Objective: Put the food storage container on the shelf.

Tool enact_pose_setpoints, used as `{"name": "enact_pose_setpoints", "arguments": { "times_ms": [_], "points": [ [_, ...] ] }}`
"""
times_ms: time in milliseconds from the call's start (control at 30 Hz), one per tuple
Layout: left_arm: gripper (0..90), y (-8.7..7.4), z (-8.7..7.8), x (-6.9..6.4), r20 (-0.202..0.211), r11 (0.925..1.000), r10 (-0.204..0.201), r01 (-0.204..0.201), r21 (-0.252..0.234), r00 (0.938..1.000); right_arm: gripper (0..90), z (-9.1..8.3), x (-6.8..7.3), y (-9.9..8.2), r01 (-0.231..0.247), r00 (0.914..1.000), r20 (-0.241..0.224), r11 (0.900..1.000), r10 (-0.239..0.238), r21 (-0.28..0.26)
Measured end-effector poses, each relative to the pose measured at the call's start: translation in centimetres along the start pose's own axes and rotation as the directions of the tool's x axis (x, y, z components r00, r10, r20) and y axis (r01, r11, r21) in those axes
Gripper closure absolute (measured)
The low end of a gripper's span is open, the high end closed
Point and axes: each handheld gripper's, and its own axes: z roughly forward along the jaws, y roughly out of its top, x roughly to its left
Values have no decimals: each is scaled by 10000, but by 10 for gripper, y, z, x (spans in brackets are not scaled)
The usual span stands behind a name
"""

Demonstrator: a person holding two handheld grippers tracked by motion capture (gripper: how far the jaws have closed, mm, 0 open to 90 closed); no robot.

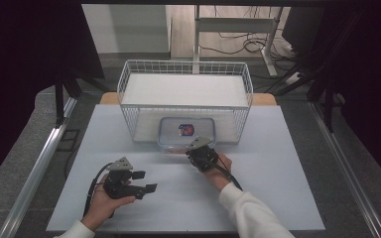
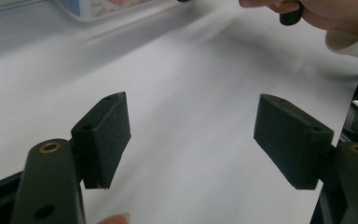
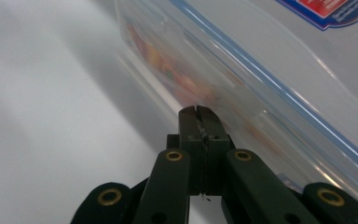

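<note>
Right tool, closed, just beside the plastic box.

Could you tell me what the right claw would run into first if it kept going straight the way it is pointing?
Most likely the clear plastic container: the right claw, jaws shut, points at its near side wall below the blue-edged lid, though the remaining gap is hard to judge.

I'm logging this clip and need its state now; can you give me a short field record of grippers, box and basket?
left gripper: open, nothing between the jaws, over the table
right gripper: shut, tips at the near side of the plastic box
plastic box: clear, blue-rimmed lid on, colourful contents
wire basket: white, behind the box
</note>
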Motion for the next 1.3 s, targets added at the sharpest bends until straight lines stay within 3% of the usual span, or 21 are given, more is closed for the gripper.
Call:
{"name": "enact_pose_setpoints", "arguments": {
  "times_ms": [200,467,833,933,1300],
  "points": [
    [256,-1,-1,0,-16,10000,-45,45,-1,10000,892,6,-5,5,-123,9999,41,9999,124,-87],
    [256,-2,-1,1,-106,10000,-53,53,34,9999,892,20,-20,14,-723,9974,49,9971,725,-243],
    [254,-3,-3,1,-208,9999,-119,119,9,9997,892,33,-32,21,-1034,9946,26,9941,1036,-339],
    [254,-5,-4,3,-237,9996,-287,286,-60,9993,892,37,-37,21,-1233,9924,6,9916,1234,-387],
    [254,-5,-5,6,-208,9993,-360,359,-72,9991,892,37,-39,22,-1285,9917,-50,9909,1284,-409]
  ]
}}
